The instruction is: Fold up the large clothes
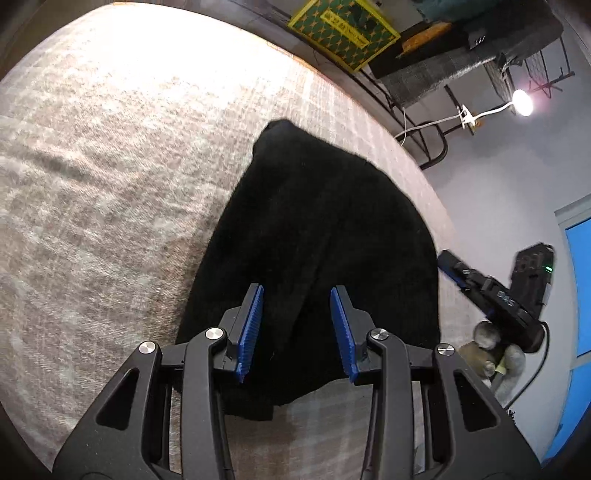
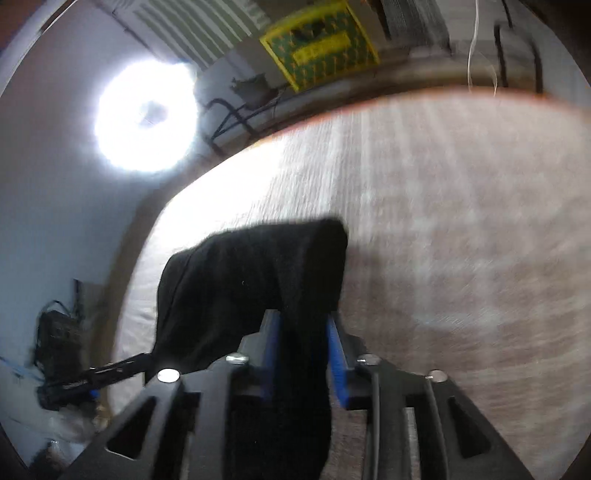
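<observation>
A black garment (image 1: pixel 317 236) lies on the pale woven bed cover (image 1: pixel 110 184). In the left wrist view my left gripper (image 1: pixel 298 325) hovers over its near end, with the blue pads (image 1: pixel 255 332) well apart. Dark cloth lies below the gap and nothing is pinched. In the blurred right wrist view a thick bunch of the black garment (image 2: pixel 255 273) fills the gap of my right gripper (image 2: pixel 303 347), pressed by both pads. The rest hangs in a lifted fold up and to the left over the bed cover (image 2: pixel 461 221).
The bed edge curves along the right in the left view, beside a black and blue device (image 1: pixel 495 299), a black box (image 1: pixel 532 273) and soft toys (image 1: pixel 487 339). A lamp (image 1: pixel 522 102) and a yellow-green box (image 1: pixel 343 29) stand beyond. A bright ring light (image 2: pixel 146 116) glares.
</observation>
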A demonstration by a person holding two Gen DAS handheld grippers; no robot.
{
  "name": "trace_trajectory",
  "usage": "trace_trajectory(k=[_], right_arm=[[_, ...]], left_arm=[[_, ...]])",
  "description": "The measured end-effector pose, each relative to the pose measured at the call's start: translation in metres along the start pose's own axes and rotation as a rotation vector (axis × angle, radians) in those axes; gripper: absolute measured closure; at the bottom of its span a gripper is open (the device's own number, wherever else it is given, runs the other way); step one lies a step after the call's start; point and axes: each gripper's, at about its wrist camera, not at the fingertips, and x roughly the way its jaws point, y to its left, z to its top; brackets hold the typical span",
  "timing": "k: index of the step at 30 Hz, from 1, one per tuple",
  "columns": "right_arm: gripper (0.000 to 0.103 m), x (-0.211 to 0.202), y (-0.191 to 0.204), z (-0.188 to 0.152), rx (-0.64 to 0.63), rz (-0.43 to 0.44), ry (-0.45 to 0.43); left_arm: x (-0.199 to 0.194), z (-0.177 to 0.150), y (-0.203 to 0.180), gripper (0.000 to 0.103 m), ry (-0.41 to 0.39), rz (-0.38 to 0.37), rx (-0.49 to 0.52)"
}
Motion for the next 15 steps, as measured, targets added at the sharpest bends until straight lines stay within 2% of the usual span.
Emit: trace_trajectory(k=[3, 5, 7, 11, 15], right_arm=[[0.073, -0.020, 0.033, 0.011, -0.122, -0.018, -0.078], [0.075, -0.014, 0.060, 0.021, -0.194, 0.026, -0.087], [0.079, 0.000, 0.079, 0.025, -0.239, 0.040, -0.064], [0.081, 0.047, 0.108, 0.028, -0.315, -0.013, 0.027], [0.084, 0.095, 0.095, 0.016, -0.282, -0.073, 0.156]], left_arm=[[-0.007, 0.002, 0.002, 0.066, -0.019, -0.006, -0.007], [-0.009, 0.003, 0.003, 0.066, -0.029, -0.003, -0.014], [-0.009, 0.002, 0.005, 0.066, -0.033, -0.001, -0.009], [0.003, -0.001, 0.005, 0.066, -0.020, 0.035, 0.024], [0.020, 0.000, 0.014, 0.066, -0.002, 0.062, 0.021]])
